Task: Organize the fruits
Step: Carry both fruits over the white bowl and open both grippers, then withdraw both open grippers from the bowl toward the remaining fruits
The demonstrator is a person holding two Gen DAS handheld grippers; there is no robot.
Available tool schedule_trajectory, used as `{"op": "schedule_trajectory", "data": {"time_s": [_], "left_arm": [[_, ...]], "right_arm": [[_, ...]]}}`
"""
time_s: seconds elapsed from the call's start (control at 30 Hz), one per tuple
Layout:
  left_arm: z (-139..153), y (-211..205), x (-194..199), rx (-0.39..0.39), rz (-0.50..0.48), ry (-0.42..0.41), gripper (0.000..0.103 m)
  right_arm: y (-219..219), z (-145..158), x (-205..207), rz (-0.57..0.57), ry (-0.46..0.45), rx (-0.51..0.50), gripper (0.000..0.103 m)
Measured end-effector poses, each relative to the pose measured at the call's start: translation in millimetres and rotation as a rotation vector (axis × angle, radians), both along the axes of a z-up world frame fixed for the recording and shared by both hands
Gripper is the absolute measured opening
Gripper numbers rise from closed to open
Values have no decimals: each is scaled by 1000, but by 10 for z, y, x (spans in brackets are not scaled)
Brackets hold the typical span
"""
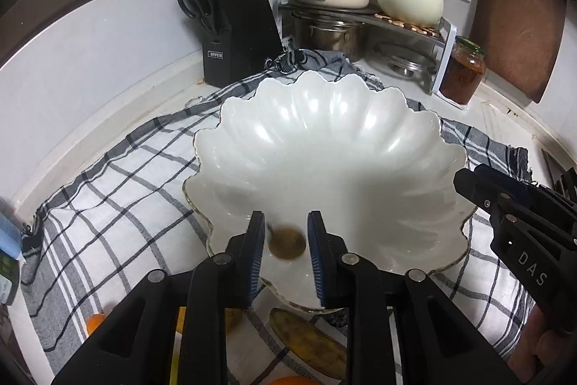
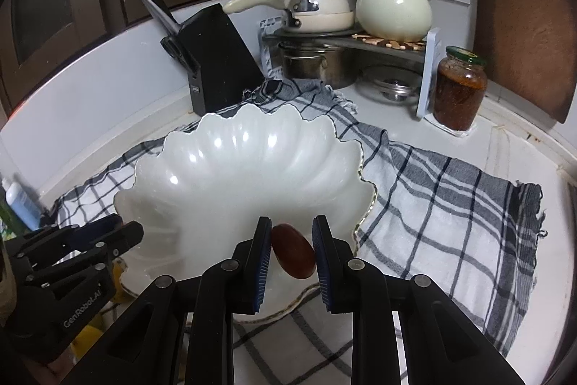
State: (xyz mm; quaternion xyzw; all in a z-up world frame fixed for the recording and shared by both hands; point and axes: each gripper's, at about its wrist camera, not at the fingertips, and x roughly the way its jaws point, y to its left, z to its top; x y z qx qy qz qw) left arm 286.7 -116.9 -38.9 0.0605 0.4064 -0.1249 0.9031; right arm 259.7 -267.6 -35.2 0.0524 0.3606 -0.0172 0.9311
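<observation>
A large white scalloped bowl [image 1: 331, 139] [image 2: 245, 165] sits on a checked cloth. My left gripper [image 1: 286, 242] hangs over its near rim, jaws apart; a blurred brown fruit [image 1: 287, 243] is between the fingertips, touching neither pad and seemingly falling into the bowl. My right gripper [image 2: 292, 249] is over the bowl's near right rim and holds a dark red oval fruit [image 2: 294, 255] between its pads. It also shows in the left wrist view [image 1: 468, 183], at the bowl's right edge. A banana [image 1: 310, 341] and oranges [image 1: 94, 322] lie on the cloth below my left gripper.
A black knife block [image 1: 234, 27] [image 2: 216, 60] stands behind the bowl. A corner rack with pots [image 1: 346, 6] [image 2: 342, 20] and a jar of red sauce [image 1: 463, 71] [image 2: 458, 89] are at the back right. A wooden board [image 1: 519, 17] leans on the wall.
</observation>
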Motion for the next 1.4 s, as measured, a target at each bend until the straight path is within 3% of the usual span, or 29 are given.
{"op": "schedule_trajectory", "data": {"time_s": [0.07,0.3,0.37,0.7,1.4], "left_arm": [[13,3,-4,3,4,-4,41],[111,71,-71,12,33,-33,65],[135,90,-86,16,39,-39,68],[305,217,-298,18,66,-82,80],[535,656,-892,15,118,-155,80]], "right_arm": [[8,15,0,2,-7,-3,27],[-4,112,-67,-50,-46,-35,71],[-2,137,-94,-61,-56,-42,74],[67,273,-286,-77,-90,-58,76],[494,454,-798,-23,-150,-67,76]]}}
